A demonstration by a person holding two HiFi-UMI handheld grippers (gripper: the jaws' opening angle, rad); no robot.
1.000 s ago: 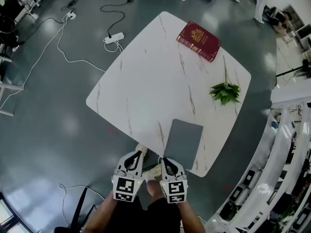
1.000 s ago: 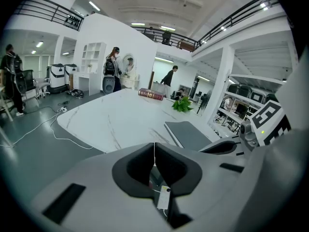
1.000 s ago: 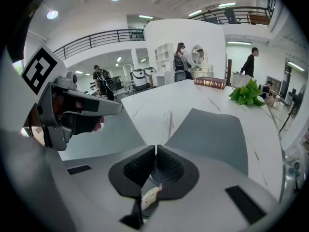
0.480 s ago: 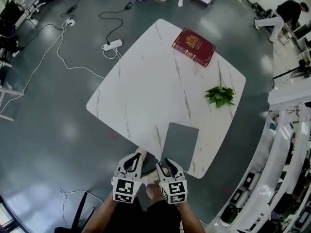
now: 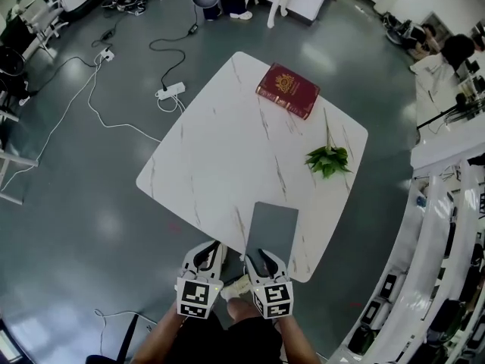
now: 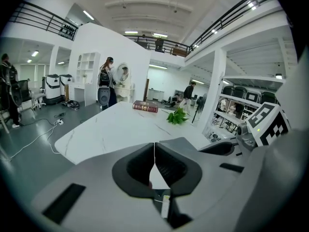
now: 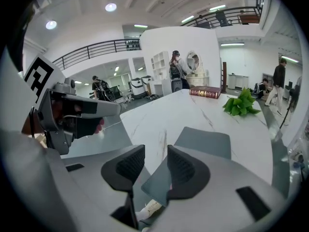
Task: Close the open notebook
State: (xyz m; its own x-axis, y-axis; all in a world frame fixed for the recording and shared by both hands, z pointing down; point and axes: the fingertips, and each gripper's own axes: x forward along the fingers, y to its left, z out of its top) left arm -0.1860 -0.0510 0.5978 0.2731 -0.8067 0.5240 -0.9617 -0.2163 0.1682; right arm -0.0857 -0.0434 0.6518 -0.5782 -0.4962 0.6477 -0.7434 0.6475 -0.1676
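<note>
Table point(image 5: 212, 150): grey notebook point(image 5: 273, 230) (shut, seemingly), red book point(image 5: 287, 90), sprig point(image 5: 327, 160).

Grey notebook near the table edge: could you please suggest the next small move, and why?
Probably hold both grippers back: the grey notebook lies flat with only its cover showing, seemingly closed. On the right gripper the jaws have just been opening, nothing between them; the left gripper is shut, empty.

on the table point(image 5: 197, 158), the notebook point(image 5: 273, 230) lies nearest, the sprig point(image 5: 327, 160) beyond it, the book point(image 5: 287, 90) farthest
</note>
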